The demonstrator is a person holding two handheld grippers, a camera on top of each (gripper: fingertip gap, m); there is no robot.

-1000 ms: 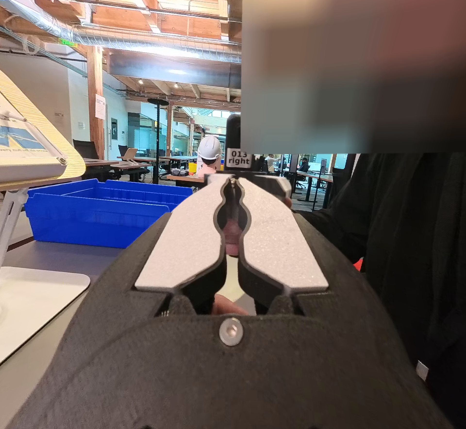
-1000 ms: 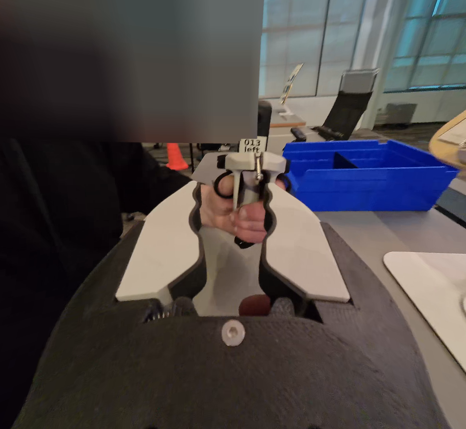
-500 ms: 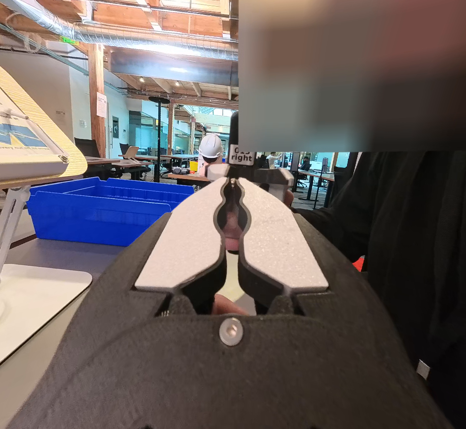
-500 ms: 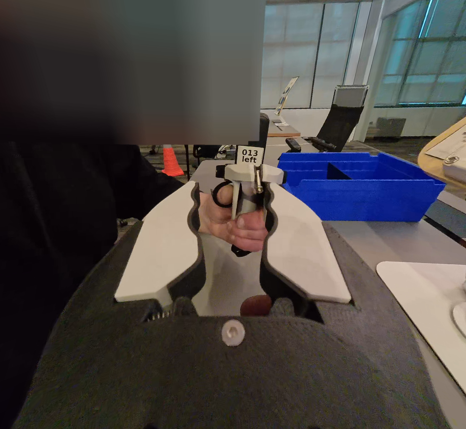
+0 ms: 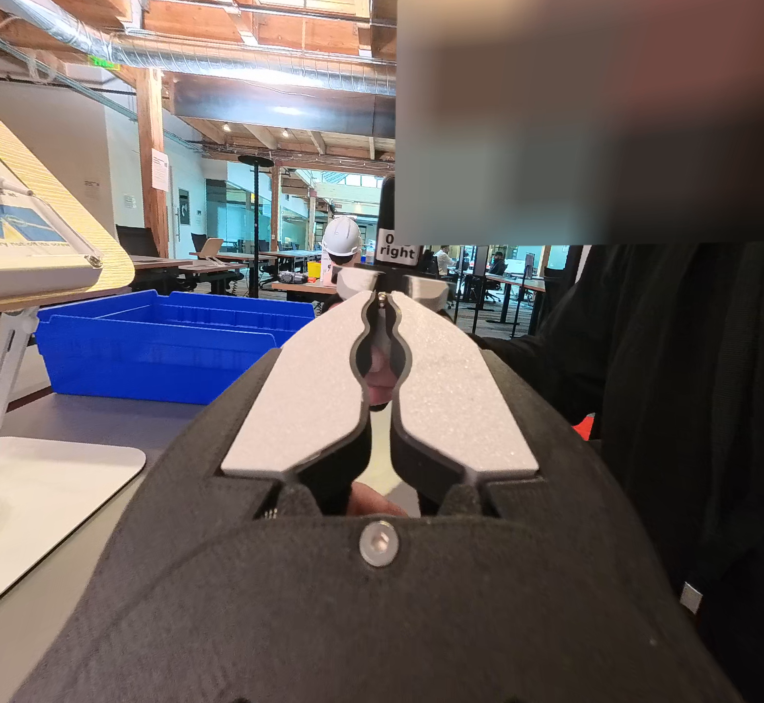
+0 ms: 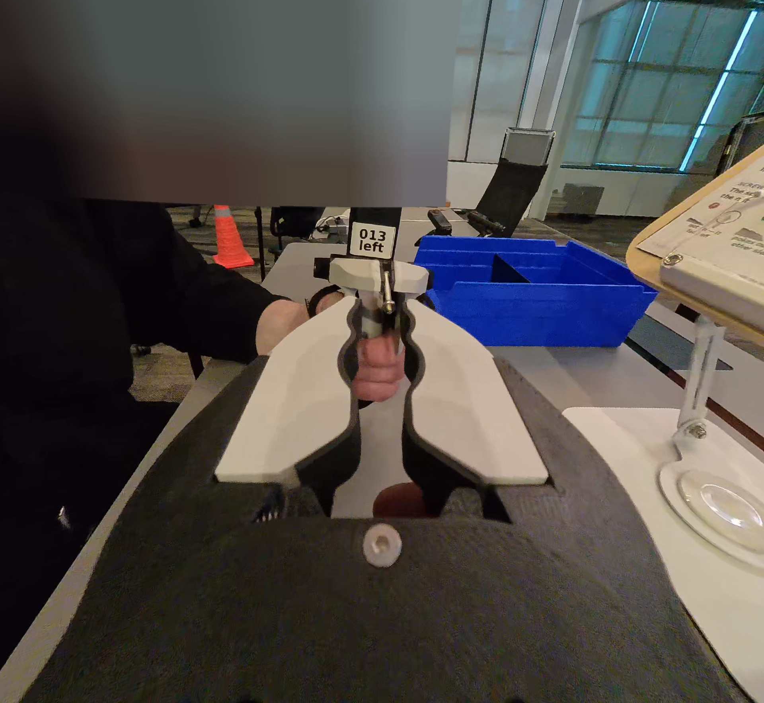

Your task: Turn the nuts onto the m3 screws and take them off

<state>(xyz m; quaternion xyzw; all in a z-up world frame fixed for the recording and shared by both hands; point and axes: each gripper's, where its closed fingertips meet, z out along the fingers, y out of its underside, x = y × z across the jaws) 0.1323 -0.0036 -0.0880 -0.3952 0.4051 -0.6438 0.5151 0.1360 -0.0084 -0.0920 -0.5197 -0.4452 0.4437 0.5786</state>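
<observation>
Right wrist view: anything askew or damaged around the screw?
Nothing stands out. The screw sits near upright, pinched in the left gripper; the right gripper is open just before it. No nut is discernible.

My left claw (image 5: 382, 302) pinches a screw (image 5: 383, 299) so small I can't tell if a nut is on it. Right claw (image 6: 378, 304) fingertips cover the screw's (image 6: 387, 290) lower end. Paper stand (image 6: 711, 265) cut off at the edge.
</observation>
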